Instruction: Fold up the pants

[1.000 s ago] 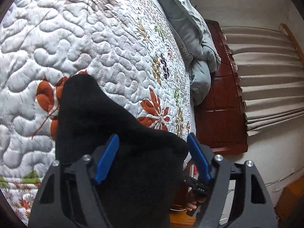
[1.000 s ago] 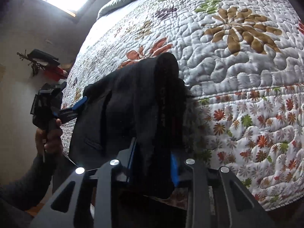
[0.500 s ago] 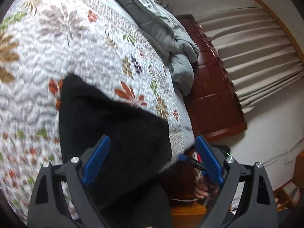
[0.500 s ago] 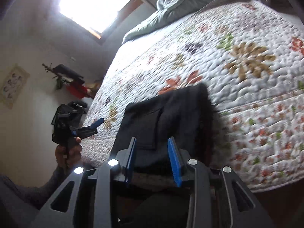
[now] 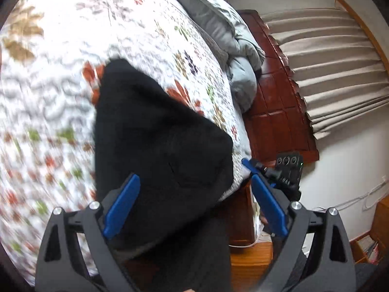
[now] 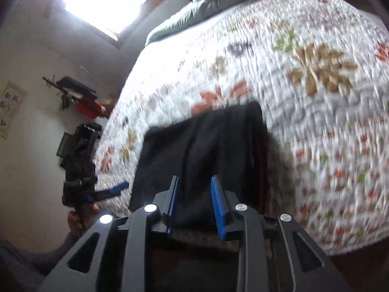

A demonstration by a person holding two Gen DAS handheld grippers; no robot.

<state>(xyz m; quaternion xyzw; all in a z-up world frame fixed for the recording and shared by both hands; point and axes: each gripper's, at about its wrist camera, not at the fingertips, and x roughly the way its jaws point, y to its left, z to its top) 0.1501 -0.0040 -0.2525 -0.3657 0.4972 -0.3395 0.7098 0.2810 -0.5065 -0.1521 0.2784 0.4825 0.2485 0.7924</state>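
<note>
Pants (image 5: 158,150) lie on floral quilt (image 5: 48,85).

The left gripper (image 5: 194,204) is hovering with its jaws spread wide over the folded black pants (image 5: 155,141). The pants are lying on the floral quilt (image 5: 60,73), near its edge.

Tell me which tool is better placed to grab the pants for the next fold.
Right tool, probably: the black pants sit directly between its narrow jaws. Left tool stands wide open over them.

The folded pants (image 5: 158,146) lie on the quilt (image 5: 60,85) at the bed's near edge, before me. A rumpled duvet (image 5: 233,48) lies at the far end, against the headboard (image 5: 274,107).
</note>
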